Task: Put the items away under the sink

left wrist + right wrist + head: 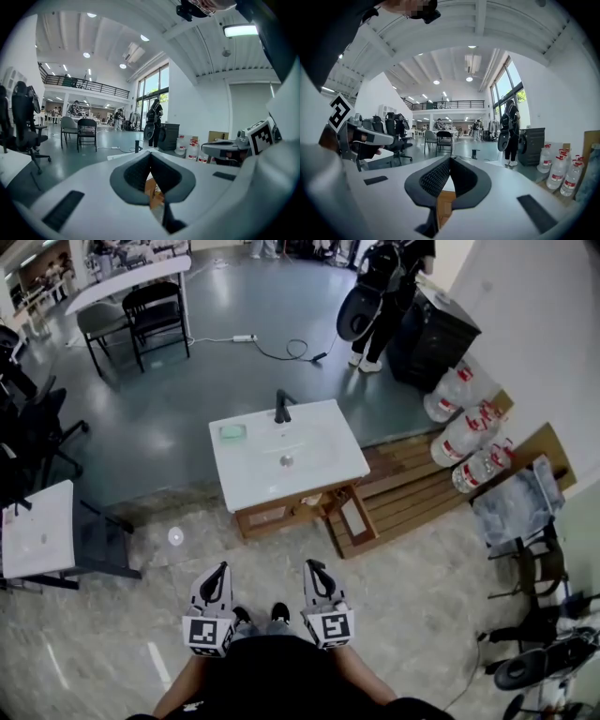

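A white sink (319, 465) with a black faucet (281, 407) stands on the floor ahead of me. A flat green item (232, 432) lies on its back left corner. Below it is a wooden cabinet (281, 513), and its door (354, 517) hangs open at the right. My left gripper (219, 572) and right gripper (315, 569) are held side by side low in the head view, well short of the sink. Both are shut and hold nothing. In the left gripper view the left gripper (150, 155) points at the cabinet, as does the right gripper (450, 160) in its own view.
Large water bottles (464, 432) lie on a wooden pallet (412, 491) to the sink's right. A white table (37, 531) and office chairs (23, 427) stand at the left. A person (384, 296) stands at the back beside a black bin (433, 334). Folding chairs (141, 315) are at the far left.
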Tool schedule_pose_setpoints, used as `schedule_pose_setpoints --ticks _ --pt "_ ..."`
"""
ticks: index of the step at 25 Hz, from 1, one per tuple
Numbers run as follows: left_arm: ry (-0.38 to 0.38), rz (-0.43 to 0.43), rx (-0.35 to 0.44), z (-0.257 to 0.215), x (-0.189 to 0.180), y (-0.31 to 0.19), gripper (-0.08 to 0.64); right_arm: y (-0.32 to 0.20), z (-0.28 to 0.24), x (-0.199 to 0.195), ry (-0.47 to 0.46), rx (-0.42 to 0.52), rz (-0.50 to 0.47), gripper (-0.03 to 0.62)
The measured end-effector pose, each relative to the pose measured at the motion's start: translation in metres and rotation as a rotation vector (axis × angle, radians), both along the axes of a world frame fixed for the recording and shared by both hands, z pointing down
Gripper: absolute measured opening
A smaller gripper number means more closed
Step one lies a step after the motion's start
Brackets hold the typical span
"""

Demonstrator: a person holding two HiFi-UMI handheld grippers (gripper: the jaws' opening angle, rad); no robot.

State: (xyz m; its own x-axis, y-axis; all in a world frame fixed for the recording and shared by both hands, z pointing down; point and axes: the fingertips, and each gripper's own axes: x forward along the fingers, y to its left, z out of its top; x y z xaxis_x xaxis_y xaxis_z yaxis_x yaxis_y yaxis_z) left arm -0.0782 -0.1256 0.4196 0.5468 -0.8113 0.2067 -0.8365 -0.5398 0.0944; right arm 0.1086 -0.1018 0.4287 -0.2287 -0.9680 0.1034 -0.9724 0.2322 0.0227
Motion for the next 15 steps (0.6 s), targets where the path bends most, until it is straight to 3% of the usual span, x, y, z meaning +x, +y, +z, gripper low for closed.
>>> schedule_pose_setpoints --ticks 7,11,15 --pt "0.022 -0.022 0.036 -0.029 -0.013 0.013 0.005 0.015 -0.039 -0.014 0.007 0.084 -0.009 0.012" --pt "0.015 -0.008 0.033 -0.028 -0.015 0.013 0.005 0.015 -0.052 -0.019 -0.021 0.111 -0.016 0.012" --pt "0.004 0.013 0.038 -0.021 -0.014 0.013 0.005 0.019 -0.051 -0.025 0.017 0.113 -0.04 0.012"
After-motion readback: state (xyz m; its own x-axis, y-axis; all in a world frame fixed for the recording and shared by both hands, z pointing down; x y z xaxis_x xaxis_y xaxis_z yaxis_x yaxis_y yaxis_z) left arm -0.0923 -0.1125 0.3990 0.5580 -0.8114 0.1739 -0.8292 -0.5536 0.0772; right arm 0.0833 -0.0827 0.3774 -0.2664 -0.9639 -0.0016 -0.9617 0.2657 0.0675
